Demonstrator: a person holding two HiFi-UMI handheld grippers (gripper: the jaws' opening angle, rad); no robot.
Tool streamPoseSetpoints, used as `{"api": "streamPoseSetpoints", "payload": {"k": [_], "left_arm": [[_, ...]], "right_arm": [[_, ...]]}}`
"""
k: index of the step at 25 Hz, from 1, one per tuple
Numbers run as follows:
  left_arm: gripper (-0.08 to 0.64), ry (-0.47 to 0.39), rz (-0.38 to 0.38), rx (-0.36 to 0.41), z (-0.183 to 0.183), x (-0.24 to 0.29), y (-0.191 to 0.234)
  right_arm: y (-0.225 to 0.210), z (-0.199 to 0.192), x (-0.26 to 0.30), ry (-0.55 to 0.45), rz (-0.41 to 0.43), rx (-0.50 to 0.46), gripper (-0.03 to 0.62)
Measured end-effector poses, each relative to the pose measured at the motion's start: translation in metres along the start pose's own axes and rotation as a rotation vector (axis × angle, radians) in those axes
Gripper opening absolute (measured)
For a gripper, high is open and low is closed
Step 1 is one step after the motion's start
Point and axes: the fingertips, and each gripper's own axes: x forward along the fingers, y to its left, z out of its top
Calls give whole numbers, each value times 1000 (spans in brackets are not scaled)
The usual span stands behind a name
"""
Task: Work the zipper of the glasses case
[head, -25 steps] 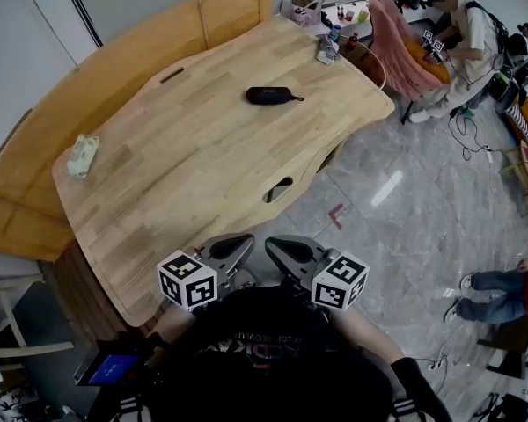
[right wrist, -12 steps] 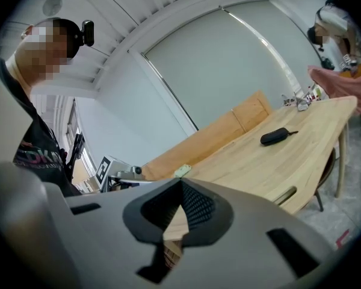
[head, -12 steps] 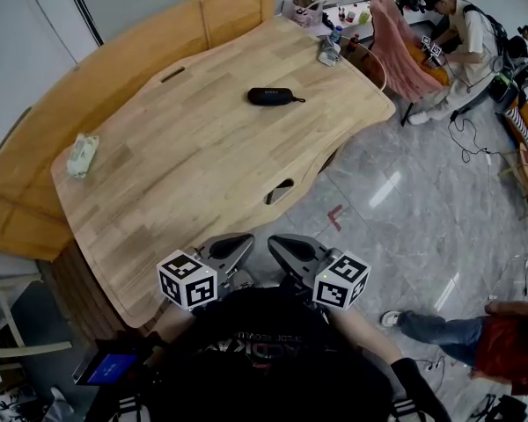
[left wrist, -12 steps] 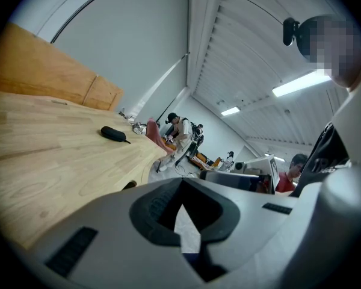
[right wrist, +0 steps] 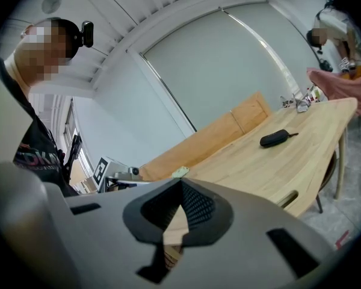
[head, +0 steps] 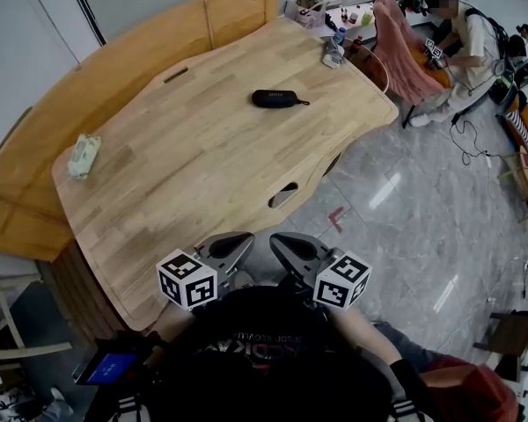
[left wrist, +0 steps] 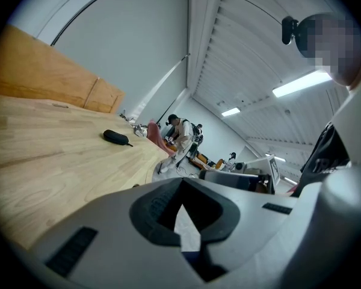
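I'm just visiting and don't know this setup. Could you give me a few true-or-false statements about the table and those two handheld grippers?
1. The glasses case lies on the wooden table, well away from both grippers. True.
2. The left gripper is clamped on the case. False: it is shut on nothing, held near the person's body.
3. The case is white. False: it is black.
4. The right gripper is shut and empty. True.
5. A pale packet lies near the table's left edge. True.
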Motion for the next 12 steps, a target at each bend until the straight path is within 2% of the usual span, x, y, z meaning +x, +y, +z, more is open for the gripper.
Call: {"api": "streamPoseSetpoints", "payload": {"k": [7,12], "left_arm": [[11,-21,29,1,15,2,6],[11,-47,85,-5,36,17,23]], "right_arm": [[-13,18,2,-18,-6,5,14],[-35,40,16,8,33,-10,14]]}}
